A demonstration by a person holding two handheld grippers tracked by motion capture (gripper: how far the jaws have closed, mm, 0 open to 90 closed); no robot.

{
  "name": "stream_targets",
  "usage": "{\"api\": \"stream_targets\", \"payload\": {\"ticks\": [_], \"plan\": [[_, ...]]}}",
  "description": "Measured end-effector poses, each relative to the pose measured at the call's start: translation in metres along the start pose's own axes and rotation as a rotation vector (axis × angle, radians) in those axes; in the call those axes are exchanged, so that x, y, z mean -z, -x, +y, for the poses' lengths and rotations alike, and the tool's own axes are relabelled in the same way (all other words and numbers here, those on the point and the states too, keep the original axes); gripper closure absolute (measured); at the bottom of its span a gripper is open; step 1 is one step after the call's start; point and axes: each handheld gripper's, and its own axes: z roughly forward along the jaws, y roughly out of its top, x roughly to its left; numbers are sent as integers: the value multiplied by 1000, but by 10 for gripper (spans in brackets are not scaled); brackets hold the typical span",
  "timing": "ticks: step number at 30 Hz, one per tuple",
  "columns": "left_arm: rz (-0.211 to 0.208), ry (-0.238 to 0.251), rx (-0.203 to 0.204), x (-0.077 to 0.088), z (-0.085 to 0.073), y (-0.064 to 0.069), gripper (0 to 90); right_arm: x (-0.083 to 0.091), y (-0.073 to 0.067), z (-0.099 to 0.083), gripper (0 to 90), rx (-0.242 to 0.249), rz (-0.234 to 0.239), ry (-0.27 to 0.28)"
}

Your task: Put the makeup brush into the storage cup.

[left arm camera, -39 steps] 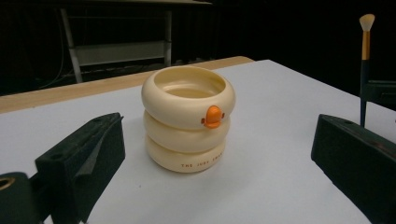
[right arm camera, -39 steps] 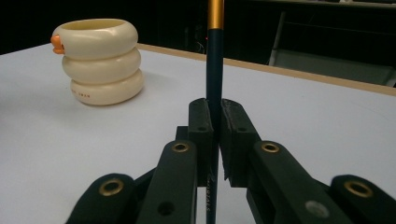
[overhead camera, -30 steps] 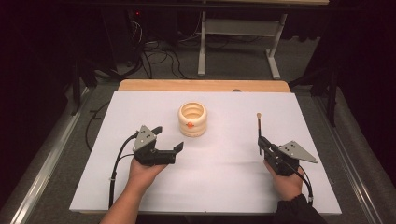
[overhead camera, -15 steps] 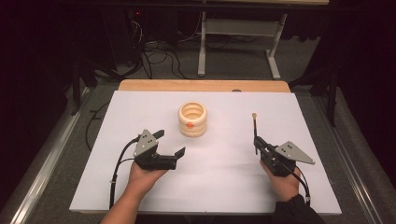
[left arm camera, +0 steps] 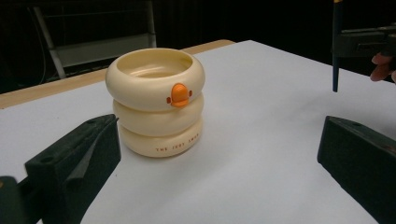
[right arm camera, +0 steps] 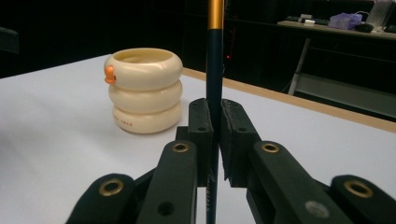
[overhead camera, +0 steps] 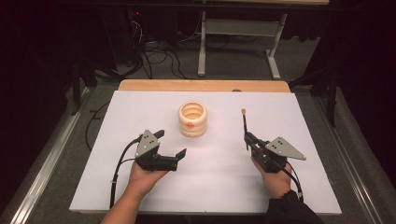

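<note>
A cream pot (overhead camera: 192, 119) built like three stacked rings, with an orange beak on its top ring, stands on the white board (overhead camera: 140, 107) at mid-table. My left gripper (overhead camera: 172, 143) rests in front of it and to its left, open, with nothing between the jaws. In the left gripper view the pot (left arm camera: 156, 102) stands just beyond the wide-apart jaws of this gripper (left arm camera: 215, 154). My right gripper (overhead camera: 246, 137) is shut on a slim dark pen (overhead camera: 243, 121), upright with a pale tip. The right gripper view shows its pads (right arm camera: 215, 126) pinching the pen (right arm camera: 215, 60), which has a gold band, with the pot (right arm camera: 144, 91) to the left.
A wooden strip (overhead camera: 205, 85) runs along the board's far edge. Beyond it lie floor cables (overhead camera: 159, 56) and a metal table frame (overhead camera: 238, 32). A metal rail (overhead camera: 51, 158) runs along the left side. In the left gripper view the right gripper (left arm camera: 364, 42) holds the pen (left arm camera: 335, 46) at the upper right.
My right gripper has carried the pen leftward, closer to the pot, and slightly higher. The left gripper and the pot have stayed put.
</note>
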Motion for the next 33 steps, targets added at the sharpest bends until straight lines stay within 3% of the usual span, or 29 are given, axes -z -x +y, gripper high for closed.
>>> {"api": "stream_targets", "payload": {"ticks": [17, 33], "plan": [[-5, 3, -8, 1, 1, 3, 1, -20, -22, 10, 862, 19, 44, 20], [-22, 8, 6, 1, 2, 4, 1, -29, -38, 4, 862, 24, 79, -1]]}}
